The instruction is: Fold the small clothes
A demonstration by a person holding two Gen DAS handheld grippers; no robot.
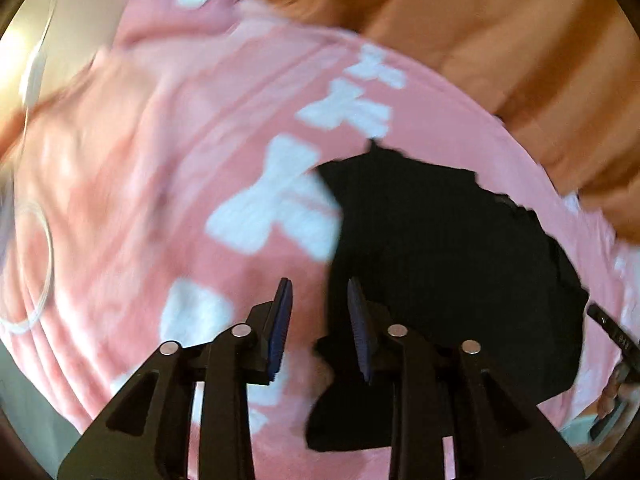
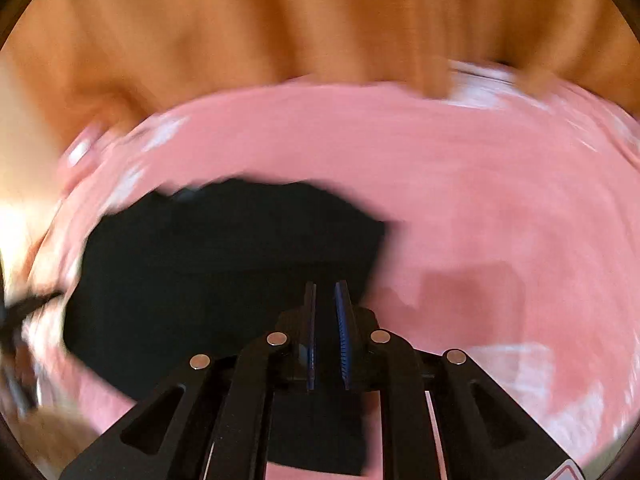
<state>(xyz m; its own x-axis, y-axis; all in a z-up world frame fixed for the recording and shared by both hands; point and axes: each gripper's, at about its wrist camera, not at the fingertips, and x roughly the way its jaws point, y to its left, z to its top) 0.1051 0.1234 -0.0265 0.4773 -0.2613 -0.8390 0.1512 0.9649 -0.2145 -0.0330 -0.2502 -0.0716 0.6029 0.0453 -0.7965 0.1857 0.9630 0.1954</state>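
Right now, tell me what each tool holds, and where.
Nothing. The left tool and right tool both stand open and empty above the black garment.

Left wrist view: small garment point(image 1: 440, 248) lies flat on printed cloth point(image 1: 160, 160), toward 3 o'clock of cloth's middle. Printed cloth spread over rumpled cover point(image 1: 520, 40), which shows behind it from 12 to 3 o'clock. Left tongs point(image 1: 318, 308) at 6 o'clock, over garment's 9 o'clock edge.

Right wrist view: garment point(image 2: 220, 260) at 8 o'clock on cloth point(image 2: 480, 180); cover point(image 2: 280, 20) behind at 12. Right tongs point(image 2: 325, 308) at 6 o'clock, over garment's 3 o'clock edge.
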